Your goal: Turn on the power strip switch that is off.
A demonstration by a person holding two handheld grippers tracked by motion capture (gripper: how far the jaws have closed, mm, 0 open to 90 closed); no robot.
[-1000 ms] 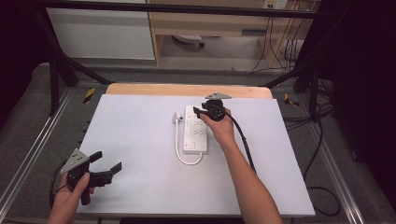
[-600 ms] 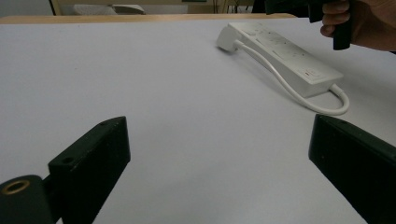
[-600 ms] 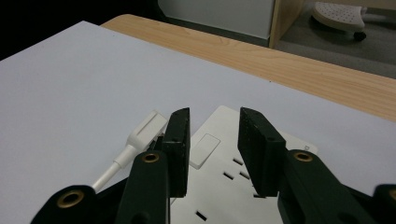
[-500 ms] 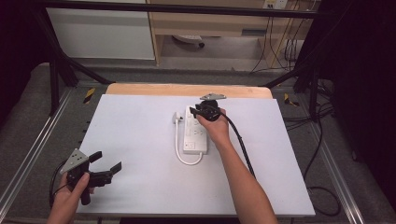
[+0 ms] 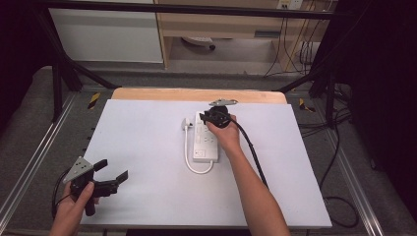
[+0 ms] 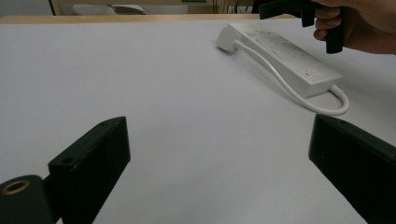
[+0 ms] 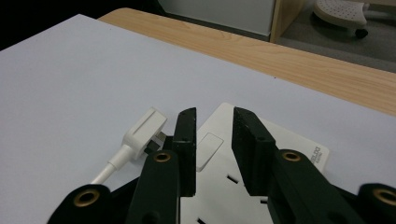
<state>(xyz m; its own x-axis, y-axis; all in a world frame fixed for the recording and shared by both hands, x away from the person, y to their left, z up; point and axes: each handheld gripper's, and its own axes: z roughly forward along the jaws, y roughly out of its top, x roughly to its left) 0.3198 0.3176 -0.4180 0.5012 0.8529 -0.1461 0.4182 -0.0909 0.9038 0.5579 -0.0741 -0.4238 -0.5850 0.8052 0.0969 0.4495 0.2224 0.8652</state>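
Two black grippers are held over a pale grey surface point(image 5: 147, 147). A white plastic power strip point(image 5: 206, 142), with its white cable looped at the near end and its white plug point(image 5: 187, 123) lying beside its far end, rests at the middle of the surface. The right gripper point(image 7: 212, 140) is poised over the strip's far end; its jaws have just been closing and stand narrowly apart, with nothing pressed between them. The left gripper point(image 5: 112, 172) is held wide open and empty near the front left corner.
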